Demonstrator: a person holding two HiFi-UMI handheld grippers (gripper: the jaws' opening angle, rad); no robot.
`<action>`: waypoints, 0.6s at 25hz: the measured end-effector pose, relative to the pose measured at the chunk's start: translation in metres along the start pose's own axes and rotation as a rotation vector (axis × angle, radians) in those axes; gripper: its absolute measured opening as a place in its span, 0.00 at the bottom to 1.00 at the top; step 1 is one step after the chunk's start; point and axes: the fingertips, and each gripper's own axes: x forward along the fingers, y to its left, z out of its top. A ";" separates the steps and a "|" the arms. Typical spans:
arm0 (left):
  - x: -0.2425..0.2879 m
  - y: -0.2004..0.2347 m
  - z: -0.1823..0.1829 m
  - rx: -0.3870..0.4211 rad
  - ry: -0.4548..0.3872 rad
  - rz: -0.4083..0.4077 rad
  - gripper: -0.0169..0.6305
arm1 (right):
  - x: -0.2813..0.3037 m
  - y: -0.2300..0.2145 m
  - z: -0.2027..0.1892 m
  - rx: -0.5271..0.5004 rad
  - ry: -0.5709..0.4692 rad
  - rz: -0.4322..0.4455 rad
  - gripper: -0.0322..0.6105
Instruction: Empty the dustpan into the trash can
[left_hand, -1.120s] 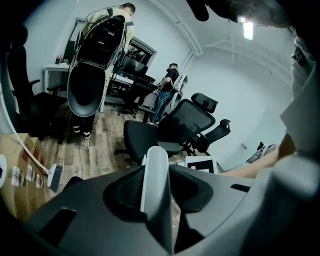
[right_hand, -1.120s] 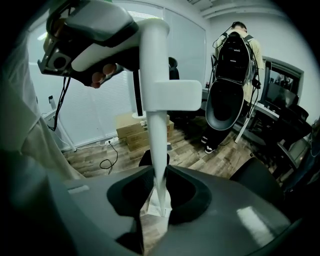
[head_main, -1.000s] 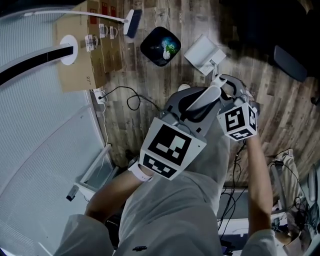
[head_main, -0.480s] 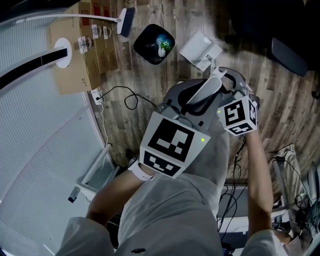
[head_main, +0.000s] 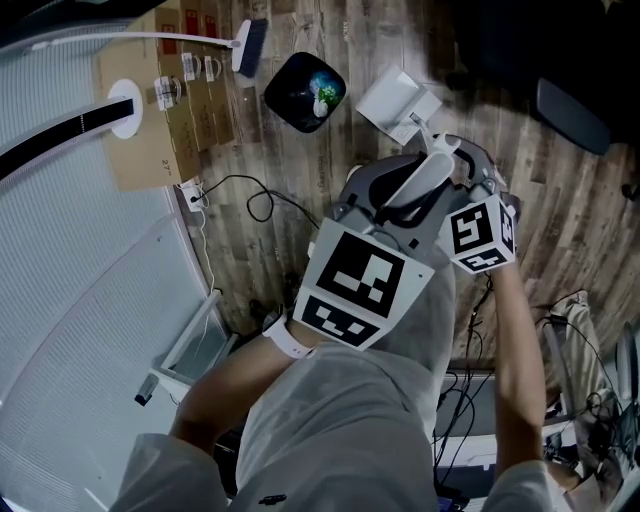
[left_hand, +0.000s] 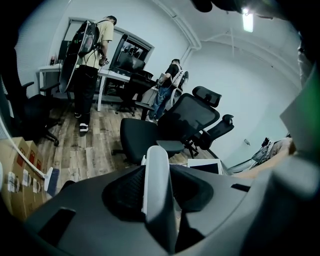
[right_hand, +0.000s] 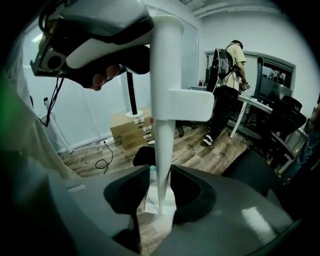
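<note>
The white dustpan (head_main: 398, 100) rests on the wood floor beside the black trash can (head_main: 303, 92), which has bright scraps inside. Its long white handle (head_main: 425, 180) rises toward me. My left gripper (head_main: 385, 203) is shut on the handle (left_hand: 157, 190); its jaws have just been opening slightly, with the pads still against the handle. My right gripper (head_main: 462, 165) sits lower on the handle (right_hand: 162, 125). Its jaws have just been opening and are now open, with a gap at one pad and the handle still between them. Below them lie the dustpan (right_hand: 160, 197) and trash can (right_hand: 144, 156).
A broom (head_main: 250, 45) lies by cardboard boxes (head_main: 175, 110), with a white pole base (head_main: 125, 105) and a floor cable (head_main: 255, 200) nearby. Black office chairs (left_hand: 150, 130) and standing persons (left_hand: 92, 65) occupy the room. More cables (head_main: 580, 420) lie at the right.
In the head view both grippers and the handle have shifted slightly right. The trash can, dustpan and boxes have slid up and left in the picture.
</note>
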 end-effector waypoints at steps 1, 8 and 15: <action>0.001 -0.002 0.000 -0.002 0.002 -0.015 0.24 | -0.001 -0.001 0.000 -0.002 0.000 0.001 0.27; 0.005 -0.008 -0.003 0.026 0.049 -0.075 0.30 | -0.016 0.000 0.010 -0.028 -0.015 0.001 0.28; 0.003 -0.013 0.001 0.051 0.061 -0.082 0.32 | -0.030 -0.003 0.016 -0.037 -0.023 -0.005 0.32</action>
